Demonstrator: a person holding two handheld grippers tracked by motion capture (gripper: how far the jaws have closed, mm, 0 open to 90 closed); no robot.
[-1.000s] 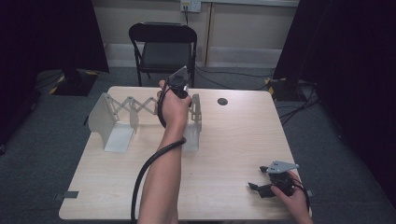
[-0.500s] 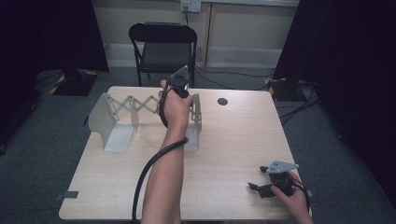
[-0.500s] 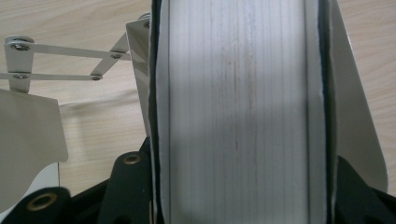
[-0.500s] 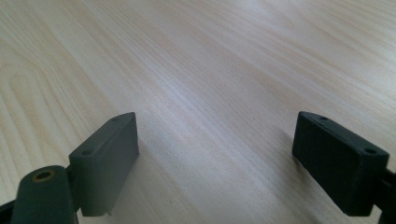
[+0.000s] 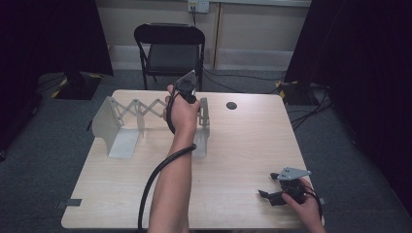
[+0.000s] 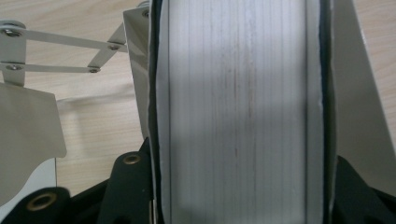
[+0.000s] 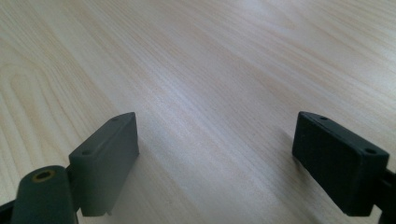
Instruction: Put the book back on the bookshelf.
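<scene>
A silver expanding rack (image 5: 130, 110) with scissor links and upright end plates stands across the back of the wooden table (image 5: 233, 145). My left gripper (image 5: 187, 88) is at the rack's right end plate (image 5: 204, 112), pointing down. In the left gripper view it (image 6: 239, 112) is shut on a thick white block that looks like a book's page edges (image 6: 238, 93) between dark covers, with the rack's links (image 6: 56, 56) to its left. My right gripper (image 5: 268, 195) rests near the table's front right corner. It (image 7: 215, 158) is open over bare wood with nothing between its fingers (image 7: 109, 158).
A black folding chair (image 5: 170, 48) stands behind the table. A small black disc (image 5: 231, 105) lies on the table right of the rack. Cables run over the floor at the back right. A piece of tape (image 5: 68, 203) sits at the front left corner.
</scene>
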